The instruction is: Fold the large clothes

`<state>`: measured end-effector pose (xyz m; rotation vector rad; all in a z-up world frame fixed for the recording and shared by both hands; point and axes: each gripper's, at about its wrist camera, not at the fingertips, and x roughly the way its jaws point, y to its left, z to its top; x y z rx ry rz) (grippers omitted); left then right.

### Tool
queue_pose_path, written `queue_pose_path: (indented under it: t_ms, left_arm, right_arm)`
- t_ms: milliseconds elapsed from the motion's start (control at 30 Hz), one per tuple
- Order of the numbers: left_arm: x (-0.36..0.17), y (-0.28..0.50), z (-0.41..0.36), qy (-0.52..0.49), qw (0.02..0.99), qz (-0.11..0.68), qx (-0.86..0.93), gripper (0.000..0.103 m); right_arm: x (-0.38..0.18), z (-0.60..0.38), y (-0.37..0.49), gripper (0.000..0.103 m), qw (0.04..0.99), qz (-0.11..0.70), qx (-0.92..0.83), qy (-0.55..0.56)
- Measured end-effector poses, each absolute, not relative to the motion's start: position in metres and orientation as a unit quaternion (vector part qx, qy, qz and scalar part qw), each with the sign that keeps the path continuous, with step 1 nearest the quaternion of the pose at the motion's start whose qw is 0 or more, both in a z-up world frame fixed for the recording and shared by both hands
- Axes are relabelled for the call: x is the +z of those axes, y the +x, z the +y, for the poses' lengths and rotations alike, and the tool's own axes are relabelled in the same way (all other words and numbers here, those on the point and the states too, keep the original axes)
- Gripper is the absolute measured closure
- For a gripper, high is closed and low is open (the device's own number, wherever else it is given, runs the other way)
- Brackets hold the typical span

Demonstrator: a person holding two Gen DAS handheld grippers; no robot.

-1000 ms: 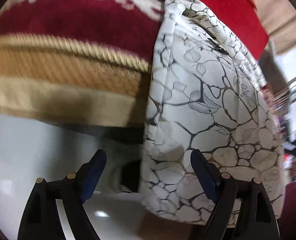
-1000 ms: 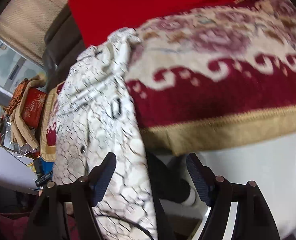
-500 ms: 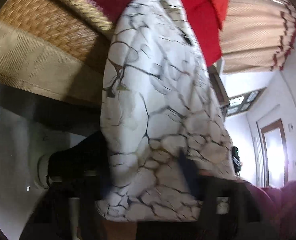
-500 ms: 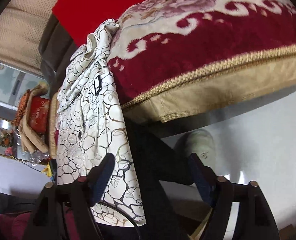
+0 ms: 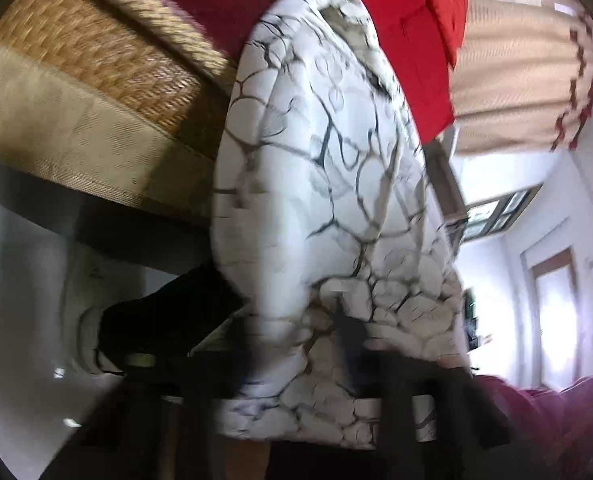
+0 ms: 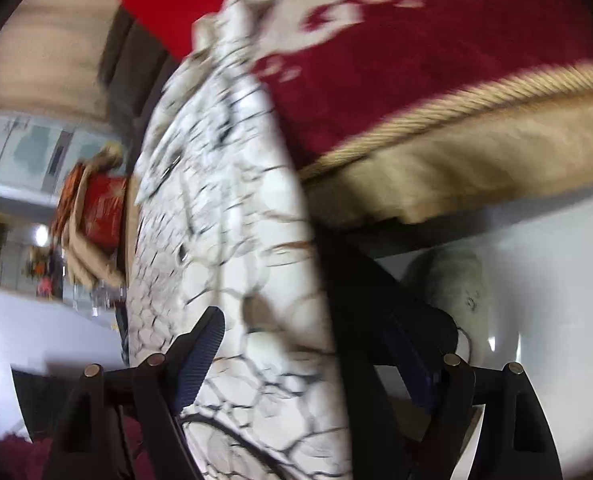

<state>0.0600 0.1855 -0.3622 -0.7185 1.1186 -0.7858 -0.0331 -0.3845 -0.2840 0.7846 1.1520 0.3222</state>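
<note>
Lengthwise, garment (image 5: 328, 184) draped over cushion (image 5: 96, 92).

Left wrist view: looks from low down, forward and upward along the left hand-held gripper (image 5: 296, 364), very near the white crackle-print garment (image 5: 328, 184) that fills the middle; blurred.
Right wrist view: looks from low down, forward along the right hand-held gripper (image 6: 312, 360), just as near the garment (image 6: 232, 248).
Shared: both see the garment hanging over the edge of the red gold-corded blanket (image 5: 96, 48) (image 6: 436, 64), and the red cushion (image 5: 408, 32) behind.
</note>
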Motion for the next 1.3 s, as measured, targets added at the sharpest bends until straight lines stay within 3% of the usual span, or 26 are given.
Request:
queue_pose_path:
  t_ms: [67, 100, 133, 233, 433, 600, 800, 833, 900, 933, 967, 1033, 1100, 1133, 1167, 1200, 1300]
  left_arm:
    - [-0.355, 0.06, 0.178, -0.311, 0.719, 0.501, -0.368, 0.095]
    - [-0.351, 0.06, 0.176, -0.308, 0.721, 0.499, -0.37, 0.096]
    - [-0.343, 0.06, 0.174, -0.302, 0.724, 0.497, -0.372, 0.096]
    - [-0.316, 0.057, 0.168, -0.281, 0.738, 0.48, -0.384, 0.096]
    - [-0.249, 0.051, 0.168, -0.253, 0.774, 0.415, -0.405, 0.098]
    - [-0.206, 0.059, 0.172, -0.258, 0.795, 0.366, -0.409, 0.098]
    - [-0.232, 0.069, 0.157, -0.225, 0.782, 0.431, -0.389, 0.097]
    - [-0.242, 0.068, 0.153, -0.221, 0.778, 0.45, -0.379, 0.092]
    - [-0.267, 0.07, 0.146, -0.217, 0.758, 0.5, -0.357, 0.068]
    - [-0.278, 0.07, 0.144, -0.217, 0.752, 0.518, -0.345, 0.047]
    - [-0.283, 0.07, 0.143, -0.219, 0.749, 0.525, -0.34, 0.044]
    - [-0.289, 0.067, 0.143, -0.234, 0.739, 0.527, -0.347, 0.046]
    - [-0.285, 0.063, 0.143, -0.244, 0.74, 0.512, -0.36, 0.067]
    - [-0.28, 0.061, 0.143, -0.242, 0.743, 0.508, -0.362, 0.087]
    - [-0.276, 0.062, 0.142, -0.237, 0.748, 0.505, -0.361, 0.095]
    - [-0.27, 0.062, 0.142, -0.235, 0.751, 0.501, -0.361, 0.096]
    - [-0.248, 0.069, 0.143, -0.236, 0.761, 0.478, -0.37, 0.096]
  right_arm:
    - [-0.278, -0.368, -0.028, 0.035, 0.755, 0.542, 0.164, 0.331]
    - [-0.275, -0.359, -0.025, 0.066, 0.755, 0.547, 0.176, 0.315]
    - [-0.27, -0.351, -0.022, 0.083, 0.762, 0.551, 0.178, 0.291]
    - [-0.246, -0.336, -0.018, 0.092, 0.779, 0.542, 0.183, 0.256]
    - [-0.178, -0.327, -0.002, 0.096, 0.815, 0.468, 0.226, 0.257]
    - [-0.155, -0.32, 0.025, 0.096, 0.819, 0.428, 0.258, 0.281]
    - [-0.192, -0.306, 0.049, 0.096, 0.784, 0.501, 0.257, 0.261]
    - [-0.199, -0.307, 0.047, 0.093, 0.778, 0.515, 0.25, 0.258]
    - [-0.21, -0.311, 0.041, 0.091, 0.762, 0.53, 0.255, 0.273]
    - [-0.213, -0.314, 0.041, 0.089, 0.755, 0.535, 0.256, 0.281]
    - [-0.218, -0.317, 0.04, 0.086, 0.747, 0.542, 0.253, 0.289]
    - [-0.224, -0.322, 0.04, 0.052, 0.739, 0.551, 0.246, 0.301]
    - [-0.23, -0.322, 0.04, 0.046, 0.74, 0.554, 0.237, 0.3]
    - [-0.231, -0.319, 0.04, 0.058, 0.739, 0.553, 0.243, 0.298]
    - [-0.229, -0.317, 0.039, 0.073, 0.741, 0.548, 0.25, 0.296]
    - [-0.224, -0.314, 0.04, 0.085, 0.744, 0.541, 0.263, 0.291]
    - [-0.202, -0.301, 0.047, 0.093, 0.764, 0.513, 0.284, 0.268]
